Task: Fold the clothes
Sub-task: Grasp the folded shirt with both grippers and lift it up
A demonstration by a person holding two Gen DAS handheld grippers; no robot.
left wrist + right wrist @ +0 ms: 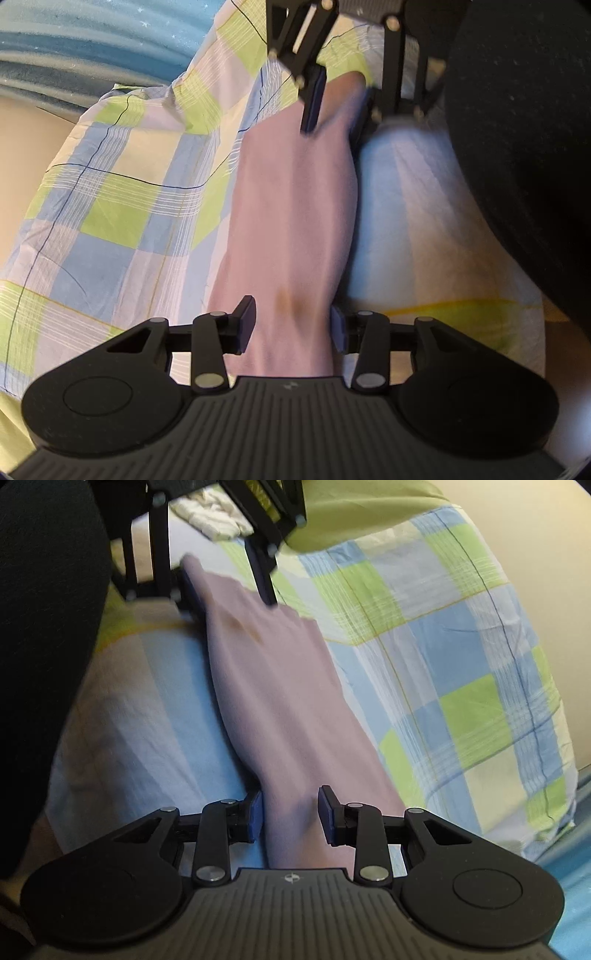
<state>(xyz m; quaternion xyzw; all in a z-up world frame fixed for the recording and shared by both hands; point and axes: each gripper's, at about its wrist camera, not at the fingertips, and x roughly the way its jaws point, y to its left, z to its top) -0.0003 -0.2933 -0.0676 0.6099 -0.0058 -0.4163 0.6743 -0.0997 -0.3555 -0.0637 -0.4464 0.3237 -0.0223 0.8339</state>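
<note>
A pale pink garment [295,203] runs as a taut band between my two grippers, which face each other over the bed. In the left wrist view my left gripper [291,328] is closed on its near end, and the fabric fills the gap between the blue pads [245,321]. At the top, my right gripper [338,107] clamps the far end. The right wrist view mirrors this: the right gripper [291,814] grips the garment [280,694] and the left gripper [229,587] holds the other end. A brownish mark [288,299] shows on the fabric.
Under the garment lies a checked blue, green and white bedsheet [110,203] [461,664]. A person's dark clothing [517,147] [44,627] borders one side. Blue star-print fabric [92,37], an olive cloth [351,509] and a white knit item [210,520] lie further off.
</note>
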